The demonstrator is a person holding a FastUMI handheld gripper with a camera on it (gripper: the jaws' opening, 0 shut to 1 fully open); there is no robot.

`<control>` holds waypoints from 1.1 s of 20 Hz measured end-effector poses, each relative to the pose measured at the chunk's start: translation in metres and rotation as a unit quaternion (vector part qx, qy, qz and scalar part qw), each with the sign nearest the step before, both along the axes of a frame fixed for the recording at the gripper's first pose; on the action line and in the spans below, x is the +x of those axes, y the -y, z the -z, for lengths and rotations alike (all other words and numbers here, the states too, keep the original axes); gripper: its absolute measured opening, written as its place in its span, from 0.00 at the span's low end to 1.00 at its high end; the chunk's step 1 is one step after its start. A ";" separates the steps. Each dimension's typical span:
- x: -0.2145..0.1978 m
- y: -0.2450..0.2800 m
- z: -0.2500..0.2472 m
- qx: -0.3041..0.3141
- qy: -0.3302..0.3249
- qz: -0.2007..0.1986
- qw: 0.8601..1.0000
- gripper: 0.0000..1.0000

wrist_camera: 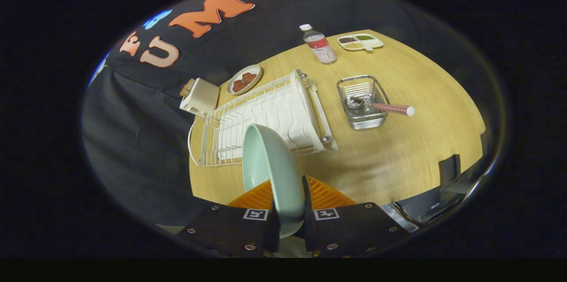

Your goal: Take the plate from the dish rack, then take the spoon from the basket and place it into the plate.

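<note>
A pale green plate stands on edge between the two fingers, and my gripper is shut on its rim. The plate hangs above the table, just in front of the white wire dish rack, and covers part of the rack's near end. Beyond the fingers to the right sits a small metal wire basket. In it lies the spoon, bowl down inside and its patterned handle sticking out over the basket's right side.
The wooden table carries a water bottle, a divided snack tray, a small plate of brown pieces and a cream toaster beyond the rack. A dark object sits at the table's near right edge.
</note>
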State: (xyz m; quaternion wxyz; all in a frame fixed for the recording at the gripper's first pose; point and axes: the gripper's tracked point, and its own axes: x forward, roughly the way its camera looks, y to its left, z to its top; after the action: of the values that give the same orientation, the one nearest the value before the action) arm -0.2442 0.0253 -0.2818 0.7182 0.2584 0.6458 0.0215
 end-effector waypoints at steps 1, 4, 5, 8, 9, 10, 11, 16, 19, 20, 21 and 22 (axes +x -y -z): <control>-0.009 -0.002 0.006 0.011 -0.005 0.001 1.000 0.23; -0.027 -0.010 0.028 0.036 -0.004 -0.013 0.999 0.23; -0.031 -0.011 0.035 0.042 -0.008 -0.012 0.999 0.23; -0.040 -0.019 0.053 0.073 -0.014 0.000 0.997 0.23; -0.045 -0.021 0.057 0.082 -0.017 0.004 0.996 0.23; -0.050 -0.022 0.062 0.087 -0.022 0.006 0.996 0.23; -0.053 -0.021 0.069 0.087 -0.027 0.009 0.996 0.24; -0.052 -0.015 0.085 0.087 -0.036 0.046 0.995 0.27; -0.048 -0.008 0.094 0.064 -0.028 0.047 0.996 0.28; -0.045 -0.005 0.096 0.055 -0.023 0.047 0.997 0.29; -0.042 -0.001 0.097 0.048 -0.018 0.045 0.998 0.35; -0.039 0.003 0.097 0.039 -0.013 0.045 0.998 0.42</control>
State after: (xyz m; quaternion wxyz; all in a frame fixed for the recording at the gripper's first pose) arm -0.2836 0.0227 -0.3784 0.6995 0.3149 0.6415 0.0112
